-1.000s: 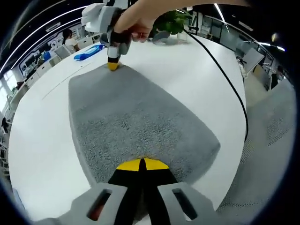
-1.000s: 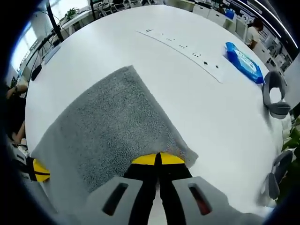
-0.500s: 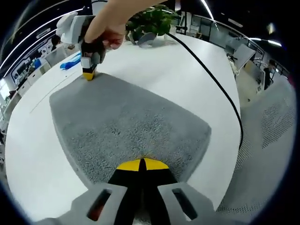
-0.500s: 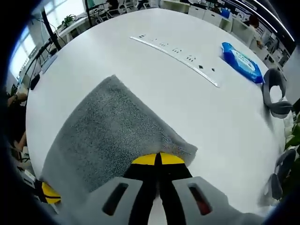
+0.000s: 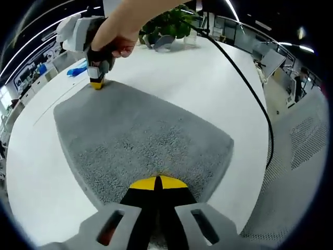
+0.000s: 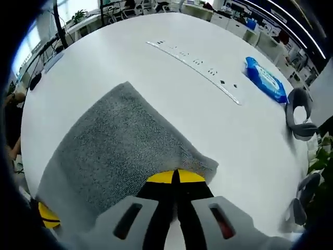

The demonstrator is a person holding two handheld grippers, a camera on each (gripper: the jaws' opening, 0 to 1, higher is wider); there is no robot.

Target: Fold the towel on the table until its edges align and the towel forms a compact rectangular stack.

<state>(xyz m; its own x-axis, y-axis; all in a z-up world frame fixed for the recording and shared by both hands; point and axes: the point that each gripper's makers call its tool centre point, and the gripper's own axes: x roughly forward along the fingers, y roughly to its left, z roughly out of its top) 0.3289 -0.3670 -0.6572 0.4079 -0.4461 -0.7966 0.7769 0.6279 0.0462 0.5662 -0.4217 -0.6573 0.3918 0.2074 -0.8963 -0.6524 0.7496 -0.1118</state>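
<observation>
The grey towel (image 5: 140,140) is spread flat on the white table (image 5: 208,83). One corner is pinched by the left tool (image 5: 157,182), with its jaws pressed together on the cloth. The next corner along the same edge is pinched the same way by the right tool (image 6: 177,177), which can also be seen at the far corner in the left gripper view (image 5: 97,83).

It looks like the first fold is just being started, with both corners gripped. Next, both corners should be lifted together and carried over to the opposite edge, so that the edges are lined up. A blue packet (image 6: 266,79) is lying far off on the table.
</observation>
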